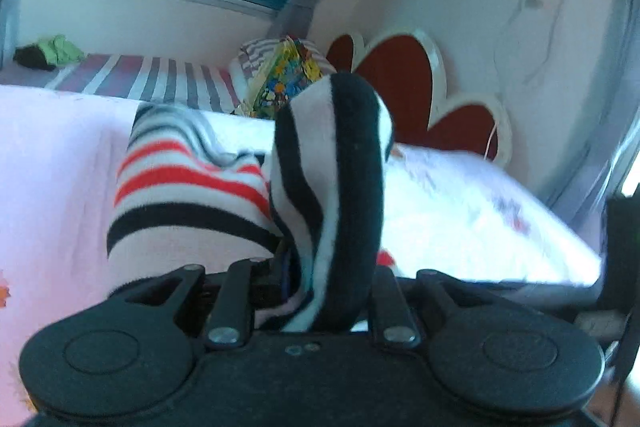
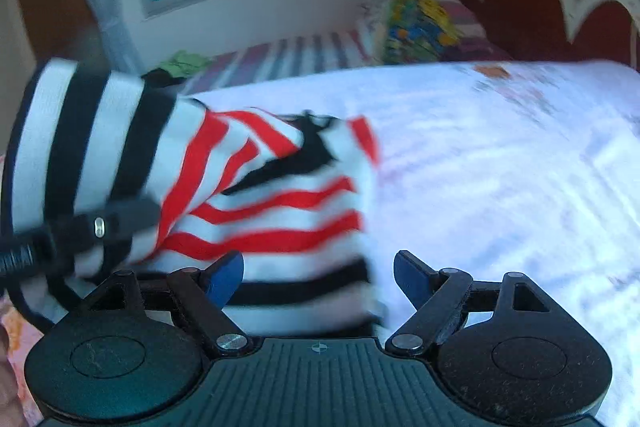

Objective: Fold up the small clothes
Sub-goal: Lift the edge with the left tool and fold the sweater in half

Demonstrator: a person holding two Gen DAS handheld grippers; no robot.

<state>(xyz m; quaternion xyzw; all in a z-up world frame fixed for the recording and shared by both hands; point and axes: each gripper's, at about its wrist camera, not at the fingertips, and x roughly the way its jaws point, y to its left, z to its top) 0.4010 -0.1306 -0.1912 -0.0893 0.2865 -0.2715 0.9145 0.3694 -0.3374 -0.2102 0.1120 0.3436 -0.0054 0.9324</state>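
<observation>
Pale floral sheets cover the bed (image 1: 460, 211), its heart-shaped headboard (image 1: 404, 87) behind. From the left wrist, the left hand-held gripper (image 1: 308, 291) is clamped on a bunched fold of the striped garment (image 1: 192, 183), lifted off the bed. From the right wrist, the right hand-held gripper (image 2: 320, 279) stands wide, the garment's hem (image 2: 300, 291) between its blue fingers (image 2: 226, 277), ungripped. The fold looks mid-way; next it likely needs that hem pinched.

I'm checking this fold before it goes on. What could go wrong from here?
1. The left gripper pinches only a bunched fold of the striped garment, so the fabric may slip out.
2. The right gripper is open over the hem and may close on several layers or on the sheet.
</observation>
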